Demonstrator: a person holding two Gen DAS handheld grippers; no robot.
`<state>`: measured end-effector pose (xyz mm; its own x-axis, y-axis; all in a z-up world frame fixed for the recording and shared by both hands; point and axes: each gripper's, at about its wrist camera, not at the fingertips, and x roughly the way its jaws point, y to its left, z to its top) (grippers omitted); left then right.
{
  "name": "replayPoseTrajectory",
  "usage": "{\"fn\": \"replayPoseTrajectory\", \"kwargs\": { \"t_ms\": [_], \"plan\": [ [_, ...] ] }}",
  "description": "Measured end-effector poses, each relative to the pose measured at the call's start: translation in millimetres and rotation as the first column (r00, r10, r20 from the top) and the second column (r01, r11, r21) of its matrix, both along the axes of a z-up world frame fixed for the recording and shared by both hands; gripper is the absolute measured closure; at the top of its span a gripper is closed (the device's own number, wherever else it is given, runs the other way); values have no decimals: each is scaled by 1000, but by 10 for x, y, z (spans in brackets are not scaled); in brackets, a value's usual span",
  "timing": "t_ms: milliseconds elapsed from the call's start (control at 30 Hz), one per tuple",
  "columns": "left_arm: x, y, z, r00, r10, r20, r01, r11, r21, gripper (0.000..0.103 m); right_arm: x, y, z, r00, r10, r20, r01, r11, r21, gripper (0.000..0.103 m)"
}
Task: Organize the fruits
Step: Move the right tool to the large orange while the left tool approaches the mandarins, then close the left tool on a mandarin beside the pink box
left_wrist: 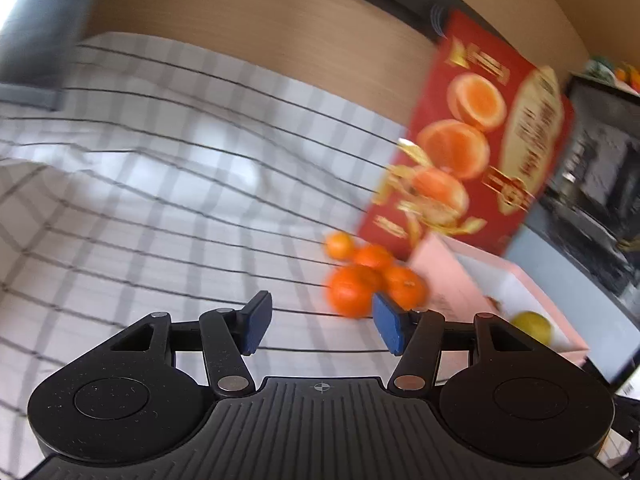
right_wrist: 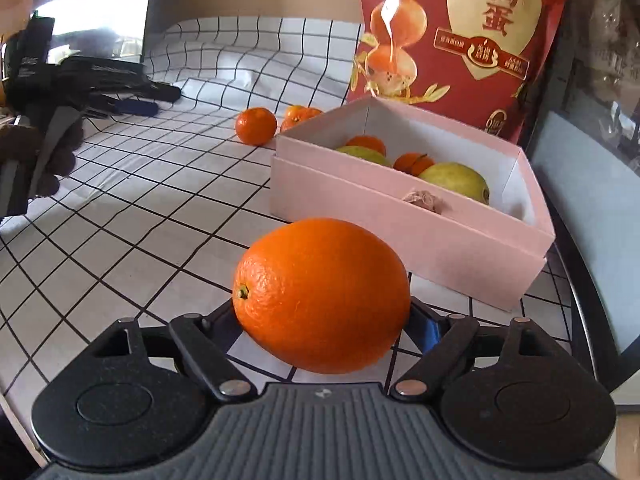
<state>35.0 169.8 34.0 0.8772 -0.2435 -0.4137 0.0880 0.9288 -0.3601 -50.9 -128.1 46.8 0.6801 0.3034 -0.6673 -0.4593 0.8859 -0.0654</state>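
We risk dropping the large glossy orange [right_wrist: 322,294]: our right gripper [right_wrist: 322,316] pinches it only at its two ends, so a jolt could roll it free short of the shallow pink cardboard box [right_wrist: 400,236] just beyond. Our left gripper [left_wrist: 318,326] is spread and empty, the small loose mandarins [left_wrist: 370,274] lying ahead of it, right of centre.

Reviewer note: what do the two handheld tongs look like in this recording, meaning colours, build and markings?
Both are the same build. The left tongs have a matte black ribbed body, two round black side discs, black linkage arms on silver rivets, blue finger pads and a small crosshair mark. The right tongs match; only a sliver of blue pad shows.
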Motion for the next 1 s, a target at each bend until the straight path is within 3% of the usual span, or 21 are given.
{"fn": "replayPoseTrajectory", "kwargs": {
  "t_ms": [100,233,333,433,500,600,700,900,1000],
  "plan": [
    [156,-242,83,1000,4,-6,-4,1000,-5,42,5,-144,36,1000,3,12,-4,996,90,18],
    [428,-484,175,994,109,11,-109,993,55,43,77,-314,39,999,-22,-32,28,980,197,18],
    [593,-545,188,988,154,-3,-154,988,20,43,81,-314,32,999,-24,-38,32,976,216,18],
    [688,-587,120,992,122,-17,-123,992,-40,43,96,-286,9,999,-15,-50,25,979,203,16],
    [690,-644,42,999,46,11,-45,998,-54,43,111,-277,-13,997,-3,-72,18,979,203,16],
    [696,-833,-33,998,-60,6,59,997,52,43,142,-289,-37,995,3,-99,19,976,219,16],
    [680,-994,-52,997,-69,25,65,985,163,43,154,-317,-41,994,2,-107,23,971,236,15],
    [699,-1119,-114,996,-72,60,53,960,274,43,156,-315,-38,993,5,-117,24,970,241,15],
    [680,-1101,-97,994,-95,50,78,960,271,46,154,-310,-33,993,4,-117,25,970,241,15]
  ]
}}
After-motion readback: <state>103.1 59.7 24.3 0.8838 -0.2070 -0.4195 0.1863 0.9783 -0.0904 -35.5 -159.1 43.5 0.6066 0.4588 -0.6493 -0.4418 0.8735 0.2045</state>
